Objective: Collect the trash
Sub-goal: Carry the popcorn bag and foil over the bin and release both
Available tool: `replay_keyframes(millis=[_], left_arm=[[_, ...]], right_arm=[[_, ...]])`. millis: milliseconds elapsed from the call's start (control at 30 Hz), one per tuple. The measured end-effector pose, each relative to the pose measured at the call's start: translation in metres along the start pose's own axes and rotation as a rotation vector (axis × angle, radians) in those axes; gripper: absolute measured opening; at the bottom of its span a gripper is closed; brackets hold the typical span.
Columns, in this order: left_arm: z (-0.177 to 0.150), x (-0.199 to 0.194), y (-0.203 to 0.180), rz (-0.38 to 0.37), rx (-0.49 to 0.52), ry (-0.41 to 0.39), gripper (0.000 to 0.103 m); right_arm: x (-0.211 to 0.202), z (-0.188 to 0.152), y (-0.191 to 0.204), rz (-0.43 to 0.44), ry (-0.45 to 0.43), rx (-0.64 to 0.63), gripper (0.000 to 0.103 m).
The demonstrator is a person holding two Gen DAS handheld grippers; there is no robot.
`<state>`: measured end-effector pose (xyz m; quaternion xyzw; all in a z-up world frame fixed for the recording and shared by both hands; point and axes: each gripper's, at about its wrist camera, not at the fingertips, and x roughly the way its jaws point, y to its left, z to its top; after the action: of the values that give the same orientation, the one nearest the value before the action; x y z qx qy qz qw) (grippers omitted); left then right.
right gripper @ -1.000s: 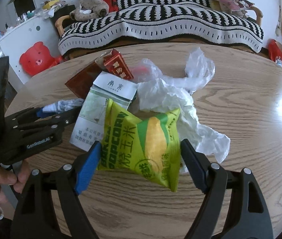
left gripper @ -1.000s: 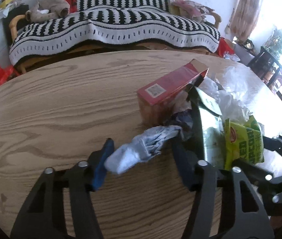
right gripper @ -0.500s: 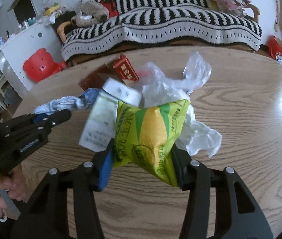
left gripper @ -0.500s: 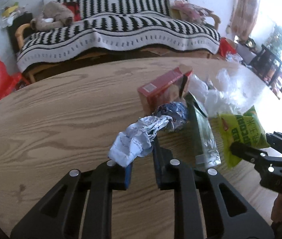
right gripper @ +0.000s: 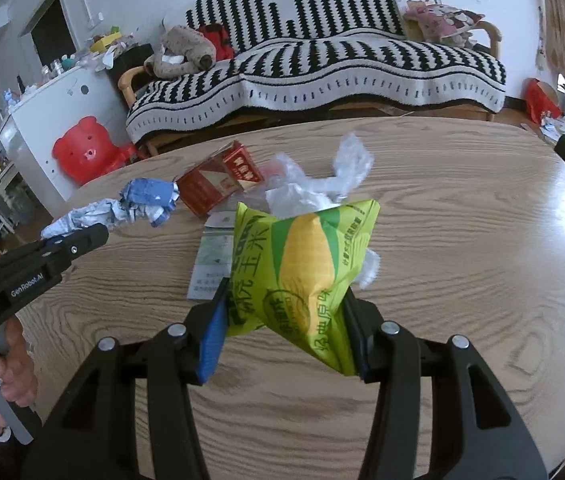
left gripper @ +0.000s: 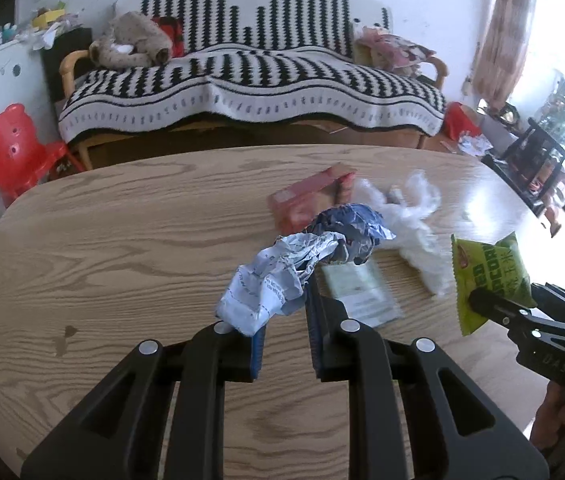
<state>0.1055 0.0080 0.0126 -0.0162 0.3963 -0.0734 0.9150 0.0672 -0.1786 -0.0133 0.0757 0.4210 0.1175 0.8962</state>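
My left gripper [left gripper: 286, 320] is shut on a crumpled blue-and-white wrapper [left gripper: 282, 276] and holds it above the wooden table [left gripper: 122, 240]. The wrapper also shows in the right wrist view [right gripper: 122, 208]. My right gripper [right gripper: 286, 320] is shut on a green and yellow popcorn bag [right gripper: 302, 264], lifted off the table; the bag also shows in the left wrist view [left gripper: 490, 280]. On the table lie a red carton [right gripper: 218, 184], a flat pale packet [left gripper: 362, 292] and a crumpled clear plastic bag [left gripper: 410, 220].
A sofa with a black-and-white striped blanket [left gripper: 250, 80] stands behind the table. A red bear-shaped stool [left gripper: 14, 148] and a white cabinet [right gripper: 54, 112] are at the left. A dark rack [left gripper: 538, 168] stands at the right.
Both grippers closed on their items and lifted them: the left raised the wrapper, the right raised the popcorn bag off the pale packet. Both views pulled back from the table.
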Motion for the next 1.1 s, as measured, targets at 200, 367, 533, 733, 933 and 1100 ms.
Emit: replay_keyframes(millis=[200, 367, 533, 733, 933, 1100], left_arm=[[0.0, -0.003, -0.054, -0.059, 0.06, -0.004, 0.017], [-0.008, -0.004, -0.115, -0.139, 0.13, 0.01, 0.017], [-0.022, -0.005, -0.181, -0.227, 0.198, 0.031, 0.017], [-0.048, -0.004, -0.258, -0.32, 0.287, 0.066, 0.018], [-0.081, -0.006, -0.327, -0.395, 0.398, 0.097, 0.017], [-0.108, -0.007, -0.372, -0.442, 0.473, 0.126, 0.017]], right_arm=[[-0.034, -0.009, -0.033, -0.037, -0.026, 0.031, 0.05], [-0.065, -0.022, -0.07, -0.086, -0.045, 0.071, 0.05], [-0.101, -0.043, -0.116, -0.147, -0.058, 0.119, 0.05], [-0.15, -0.081, -0.182, -0.232, -0.072, 0.21, 0.05], [-0.194, -0.131, -0.249, -0.319, -0.072, 0.31, 0.05], [-0.223, -0.173, -0.294, -0.372, -0.056, 0.393, 0.05]])
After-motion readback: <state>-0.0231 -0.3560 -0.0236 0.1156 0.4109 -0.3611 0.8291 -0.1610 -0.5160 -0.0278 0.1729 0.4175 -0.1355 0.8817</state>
